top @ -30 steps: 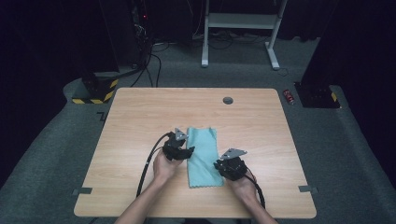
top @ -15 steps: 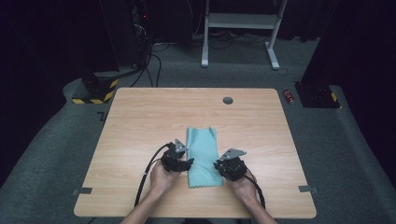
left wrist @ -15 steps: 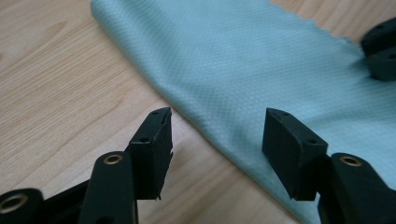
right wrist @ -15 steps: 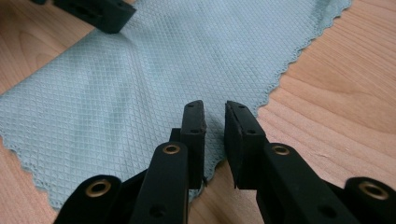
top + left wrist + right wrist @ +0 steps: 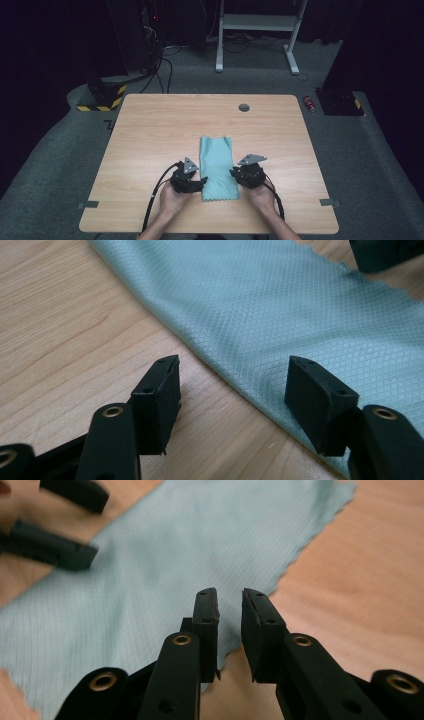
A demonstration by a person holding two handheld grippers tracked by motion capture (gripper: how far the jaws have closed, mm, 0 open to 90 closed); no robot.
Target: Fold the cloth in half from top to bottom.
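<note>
On a wooden bench (image 5: 150, 130) a folded teal microfibre cloth (image 5: 217, 165) lies flat, near the person's edge. Left of the cloth's near end, the left claw (image 5: 232, 377) stands wide apart over the folded edge, one jaw above bare wood, the other above fabric. Right of the cloth, the right claw (image 5: 230, 612) is narrowed to a slim gap above the zigzag-cut edge, gripping nothing.

The left claw (image 5: 201, 180) has slid back along the tabletop (image 5: 150, 130) from beside the middle of the teal cloth (image 5: 217, 165) to that cloth's near left corner, where its jaws now stand wide apart astride the cloth's edge.
</note>
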